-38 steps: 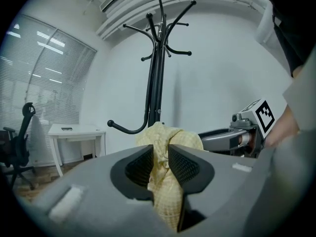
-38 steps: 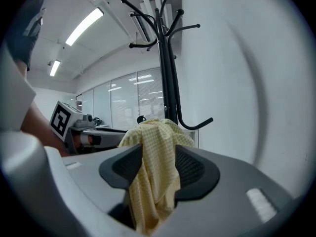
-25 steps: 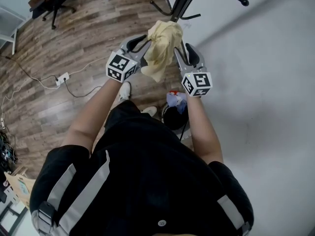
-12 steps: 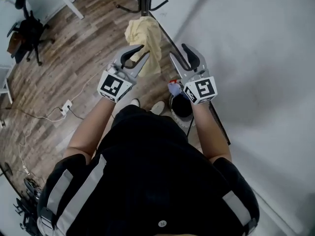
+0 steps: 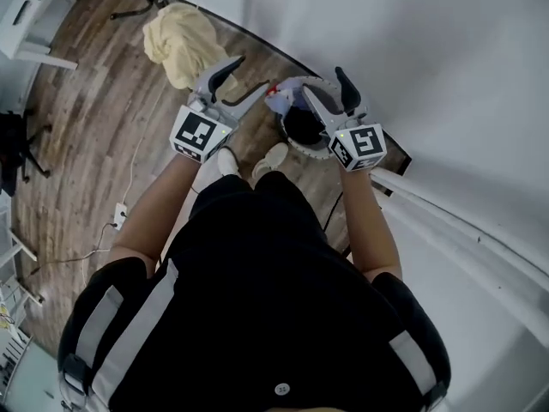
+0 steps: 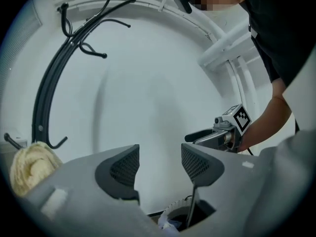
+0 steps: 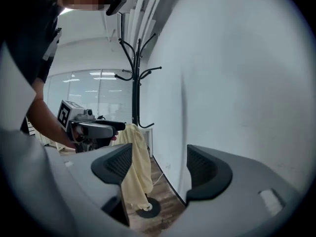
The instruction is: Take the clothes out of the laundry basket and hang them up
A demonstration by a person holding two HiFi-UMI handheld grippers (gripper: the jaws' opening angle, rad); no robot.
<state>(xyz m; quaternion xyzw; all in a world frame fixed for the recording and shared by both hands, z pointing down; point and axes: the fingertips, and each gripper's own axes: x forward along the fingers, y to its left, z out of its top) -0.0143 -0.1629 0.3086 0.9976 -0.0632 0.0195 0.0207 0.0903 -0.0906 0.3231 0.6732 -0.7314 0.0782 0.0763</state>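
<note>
A pale yellow garment [image 5: 178, 50] hangs on the black coat stand [image 7: 137, 83] at the top left of the head view; it also shows in the right gripper view [image 7: 136, 164] and the left gripper view [image 6: 30, 167]. The round laundry basket [image 5: 296, 141] stands on the floor by the wall, with a bluish cloth [image 5: 279, 101] at its rim. My left gripper [image 5: 236, 80] hangs above the floor between garment and basket, its jaws opening and empty. My right gripper [image 5: 324, 88] hovers over the basket, jaws opening, nothing between them.
A white wall [image 5: 429, 67] runs along the right, with a dark baseboard [image 5: 390, 174]. A power strip and cable [image 5: 120, 217] lie on the wood floor at left. A white table leg [image 5: 34, 54] and a black office chair [image 5: 13, 144] stand at far left.
Both grippers have let go of the yellow garment, which now hangs on the stand. They have swung right toward the basket and their jaws have widened.
</note>
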